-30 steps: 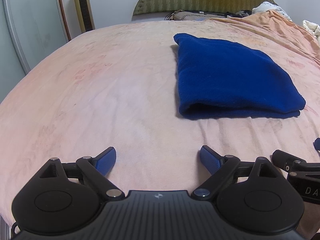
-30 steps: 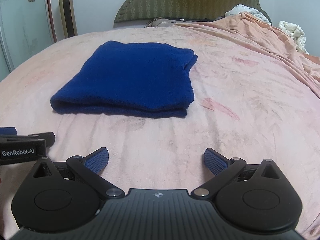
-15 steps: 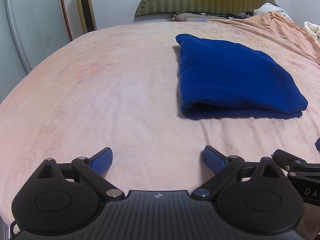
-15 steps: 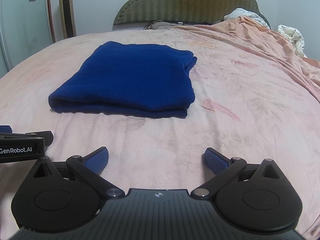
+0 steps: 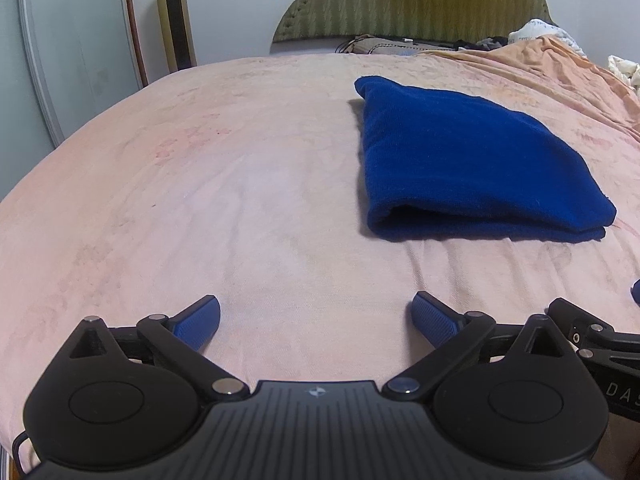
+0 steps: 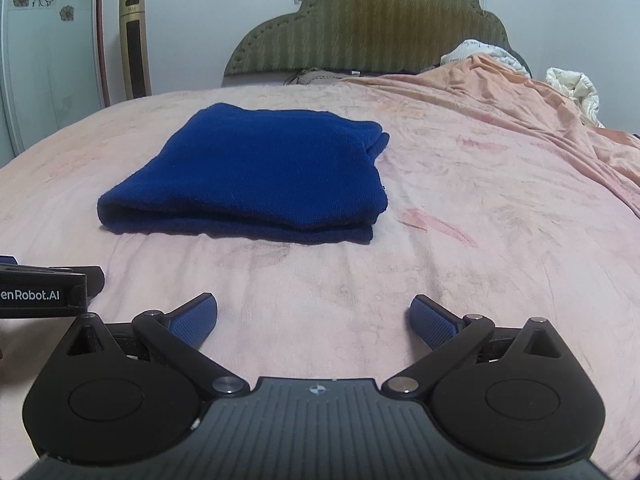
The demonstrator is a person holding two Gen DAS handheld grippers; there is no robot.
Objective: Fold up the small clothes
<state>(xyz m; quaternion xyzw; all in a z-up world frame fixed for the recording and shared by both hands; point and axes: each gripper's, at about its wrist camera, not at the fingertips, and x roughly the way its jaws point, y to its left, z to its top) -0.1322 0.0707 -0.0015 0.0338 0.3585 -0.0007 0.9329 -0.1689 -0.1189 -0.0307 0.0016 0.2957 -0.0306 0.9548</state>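
Meanwhile both grippers, left gripper (image 5: 316,316) and right gripper (image 6: 314,314), have lifted, blue garment (image 6: 256,172) unmoved.

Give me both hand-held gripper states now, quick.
Left hand-held gripper: open, holding nothing, short of the folded dark-blue knit garment.
Right hand-held gripper: open, holding nothing, over the pink bedsheet.

Folded cloth (image 6: 256,168): deep plain blue.
Bed sheet (image 5: 200,200): pale pink, with faint reddish floral marks.
Headboard (image 6: 372,28): olive green, with vertical zigzag stripes.
Blanket (image 6: 500,96): peach-orange.
Tower fan (image 6: 135,44): gold, with a dark front panel.
Wardrobe door (image 6: 44,40): pale, with brown flower decals.
Fingers (image 6: 192,322): blue dotted pads on black arms.
Wall (image 6: 188,24): whitish.
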